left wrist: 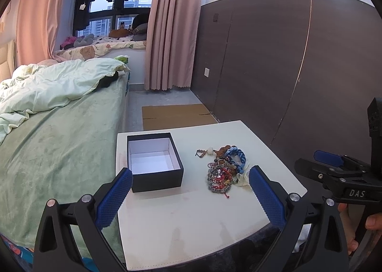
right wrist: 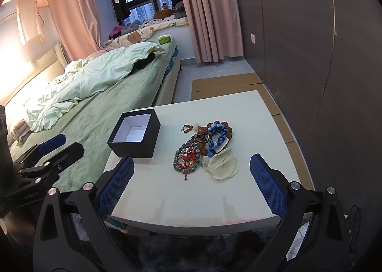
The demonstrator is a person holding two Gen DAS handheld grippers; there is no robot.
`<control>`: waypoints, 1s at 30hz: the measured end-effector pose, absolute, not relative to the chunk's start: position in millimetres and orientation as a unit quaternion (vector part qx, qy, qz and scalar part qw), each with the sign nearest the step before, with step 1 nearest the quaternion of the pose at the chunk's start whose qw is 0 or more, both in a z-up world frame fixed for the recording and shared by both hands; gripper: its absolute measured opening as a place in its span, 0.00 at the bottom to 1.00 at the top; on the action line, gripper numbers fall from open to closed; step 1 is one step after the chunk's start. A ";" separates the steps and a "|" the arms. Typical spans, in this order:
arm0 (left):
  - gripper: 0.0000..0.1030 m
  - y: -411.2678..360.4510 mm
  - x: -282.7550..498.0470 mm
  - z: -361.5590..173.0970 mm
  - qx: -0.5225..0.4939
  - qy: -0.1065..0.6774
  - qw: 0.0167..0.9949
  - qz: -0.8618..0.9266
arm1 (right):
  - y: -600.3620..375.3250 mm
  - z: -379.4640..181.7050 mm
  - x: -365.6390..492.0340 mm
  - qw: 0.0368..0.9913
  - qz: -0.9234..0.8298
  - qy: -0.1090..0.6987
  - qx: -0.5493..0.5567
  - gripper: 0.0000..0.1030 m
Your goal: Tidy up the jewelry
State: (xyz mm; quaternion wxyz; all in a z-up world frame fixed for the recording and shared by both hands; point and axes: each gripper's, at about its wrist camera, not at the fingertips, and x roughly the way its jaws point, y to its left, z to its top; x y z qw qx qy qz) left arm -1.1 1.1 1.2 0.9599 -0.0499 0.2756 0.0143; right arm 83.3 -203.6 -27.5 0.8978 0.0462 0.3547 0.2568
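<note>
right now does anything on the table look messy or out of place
Yes: the bracelets lie in one tangled heap on the white table, overlapping each other, with a crumpled pale pouch at the heap's edge. The black box beside them is open and empty. Nothing looks damaged.

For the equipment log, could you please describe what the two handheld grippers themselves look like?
Both are alike. The left gripper and right gripper have matte black angular frames with silver round bolts at the joints. Each finger carries a long blue pad with a knobbly grid texture. White letters "DAS" mark the right gripper's body, seen from the left wrist. No cables or sleeves show.
</note>
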 end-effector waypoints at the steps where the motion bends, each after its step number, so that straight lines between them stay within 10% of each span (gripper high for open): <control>1: 0.92 1.3 -0.9 1.1 -0.050 0.275 0.960 0.013 | -204.7 -27.7 83.9 0.899 0.255 0.354 0.047 0.94; 30: 0.90 -14.9 27.4 -8.7 -0.037 0.320 0.947 -0.022 | -236.9 -43.4 119.0 0.872 0.234 0.401 0.155 0.94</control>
